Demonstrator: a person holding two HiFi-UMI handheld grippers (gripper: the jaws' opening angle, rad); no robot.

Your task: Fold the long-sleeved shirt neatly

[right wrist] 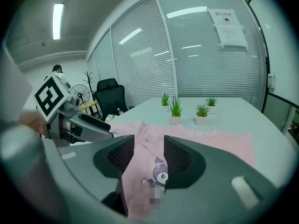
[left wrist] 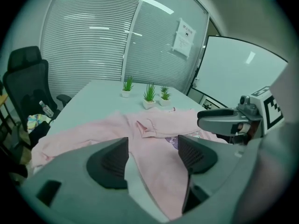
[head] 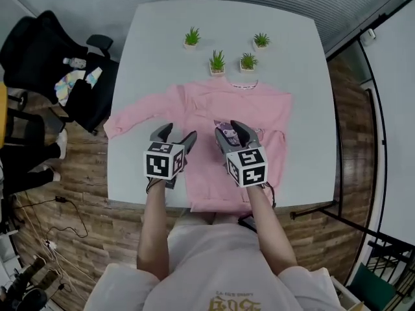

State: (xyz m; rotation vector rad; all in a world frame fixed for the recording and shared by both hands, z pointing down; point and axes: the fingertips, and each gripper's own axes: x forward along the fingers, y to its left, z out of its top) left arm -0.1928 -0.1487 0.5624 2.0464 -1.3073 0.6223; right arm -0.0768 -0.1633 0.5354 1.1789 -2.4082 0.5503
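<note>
Both your grippers hang above the shirt, not touching it. Left gripper: jaws wide apart, nothing between the pads, only fabric far below. Right gripper: jaws also apart, a bit narrower, empty.

The pink long-sleeved shirt lies flat, front up, in the middle of the grey table, collar away from you and hem at the near edge. The hem's middle is cut off by your forearms. The sleeve on your left is spread out toward the table's left edge. The other sleeve is hard to make out; there is a fold line by the shirt's right side, but I can't tell how it lies. A raised crease sits on the chest in the left gripper view. The purple cartoon print is half hidden behind the right gripper in the head view, and a mosaic patch covers its lower part in the right gripper view.

The fabric is soft and matte, with shallow wrinkles. The table top is smooth with rounded corners. The jaw pads are dark and ribbed on grey plastic bodies. Each gripper carries a cube with black-and-white markers.

Four small potted plants with spiky green leaves in white pots stand beyond the collar. A black office chair with clutter on its seat is left of the table.
</note>
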